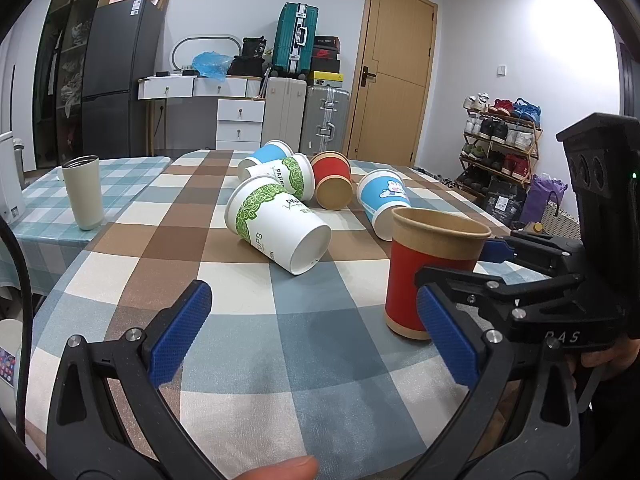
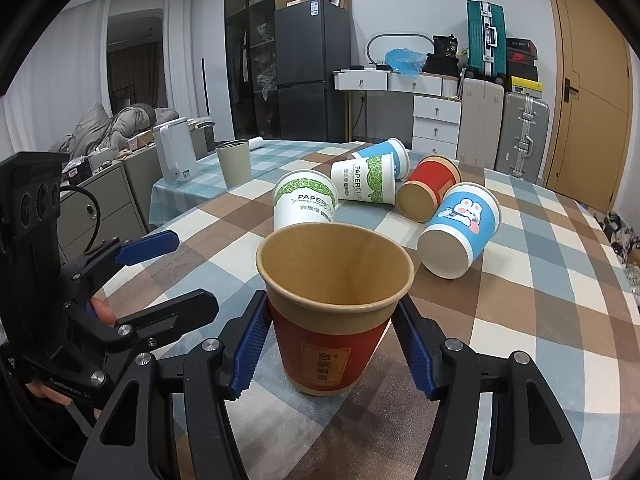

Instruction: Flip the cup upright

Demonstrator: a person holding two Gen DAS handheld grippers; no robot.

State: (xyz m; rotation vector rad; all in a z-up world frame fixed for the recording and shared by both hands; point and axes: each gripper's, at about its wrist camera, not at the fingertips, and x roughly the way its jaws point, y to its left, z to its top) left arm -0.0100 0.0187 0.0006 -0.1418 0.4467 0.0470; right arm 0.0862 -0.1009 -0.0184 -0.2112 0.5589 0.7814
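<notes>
Your right claw (image 2: 332, 350) brackets the red cup (image 2: 334, 312), which stands upright, mouth up, on the checked desk (image 2: 520, 320). The blue pads (image 2: 250, 350) sit just beside its walls, and you cannot tell whether they touch. Your left claw (image 1: 316, 336) hangs spread wide over bare cloth, holding nothing. Behind the cup, five more cups lie on their sides: two white with green leaves (image 1: 276, 224), two blue (image 2: 460, 232) and one red (image 1: 332, 184). A grey tumbler (image 1: 84, 192) stands upright far left.
</notes>
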